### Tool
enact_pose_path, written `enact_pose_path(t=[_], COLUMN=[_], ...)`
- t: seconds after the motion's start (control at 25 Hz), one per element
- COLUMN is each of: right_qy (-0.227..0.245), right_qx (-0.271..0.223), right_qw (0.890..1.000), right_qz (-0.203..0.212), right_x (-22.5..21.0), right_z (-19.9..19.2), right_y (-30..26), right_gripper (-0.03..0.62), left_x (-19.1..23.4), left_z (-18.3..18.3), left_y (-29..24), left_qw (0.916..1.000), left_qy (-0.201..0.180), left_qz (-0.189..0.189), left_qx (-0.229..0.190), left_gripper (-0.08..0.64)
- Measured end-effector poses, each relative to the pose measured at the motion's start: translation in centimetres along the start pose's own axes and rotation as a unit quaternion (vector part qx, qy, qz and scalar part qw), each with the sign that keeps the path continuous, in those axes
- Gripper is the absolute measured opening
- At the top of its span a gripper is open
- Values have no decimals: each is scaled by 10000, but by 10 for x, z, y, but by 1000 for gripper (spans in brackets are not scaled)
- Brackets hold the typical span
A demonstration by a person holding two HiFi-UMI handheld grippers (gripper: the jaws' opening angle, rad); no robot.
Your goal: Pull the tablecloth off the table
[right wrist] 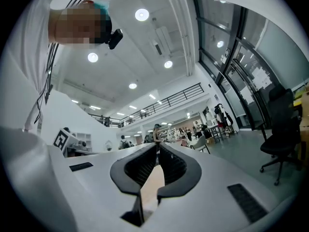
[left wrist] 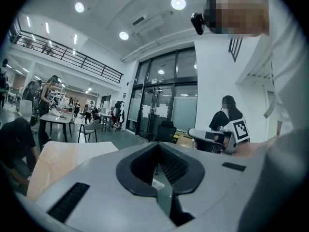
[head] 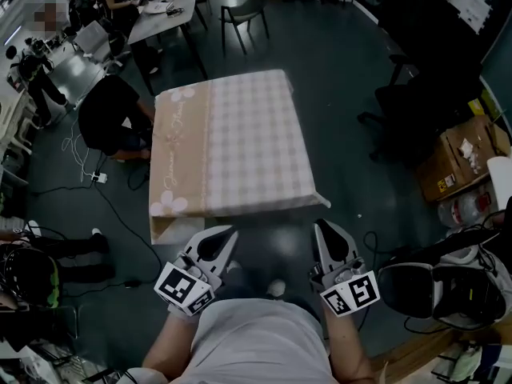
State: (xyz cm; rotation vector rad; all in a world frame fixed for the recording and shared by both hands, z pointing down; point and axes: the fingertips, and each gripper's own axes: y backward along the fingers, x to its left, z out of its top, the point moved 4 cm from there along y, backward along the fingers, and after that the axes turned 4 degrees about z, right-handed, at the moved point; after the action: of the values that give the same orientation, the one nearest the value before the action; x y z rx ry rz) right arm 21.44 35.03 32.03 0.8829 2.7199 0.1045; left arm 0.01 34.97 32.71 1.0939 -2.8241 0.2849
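A pink-and-white checked tablecloth with a beige flowered band along its left side covers the table. Its near hem hangs over the front edge, and one corner sticks out at the near right. My left gripper hovers just in front of the near edge, jaws shut and empty. My right gripper sits below the jutting corner, also shut, apart from the cloth. In the left gripper view the closed jaws point over the beige cloth. The right gripper view shows closed jaws.
A person in black crouches at the table's left side, with cables on the floor nearby. A black office chair and a cardboard box stand to the right. Desks and a chair are beyond.
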Motion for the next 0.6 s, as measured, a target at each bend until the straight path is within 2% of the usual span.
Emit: enact_pose_path(t=[0.28, 0.6], right_qy=[-62, 70], right_qx=[134, 387], right_qw=[9999, 9990], right_qz=[-74, -210], right_x=[-26, -54], right_z=[-14, -23], right_y=[-33, -127], right_gripper=[32, 32], left_x=[37, 133], left_z=[-8, 2], left_y=[-27, -81], left_qw=[9998, 9995], left_qy=[138, 317], left_qz=[85, -55], left_qx=[66, 51], left_gripper=[11, 11])
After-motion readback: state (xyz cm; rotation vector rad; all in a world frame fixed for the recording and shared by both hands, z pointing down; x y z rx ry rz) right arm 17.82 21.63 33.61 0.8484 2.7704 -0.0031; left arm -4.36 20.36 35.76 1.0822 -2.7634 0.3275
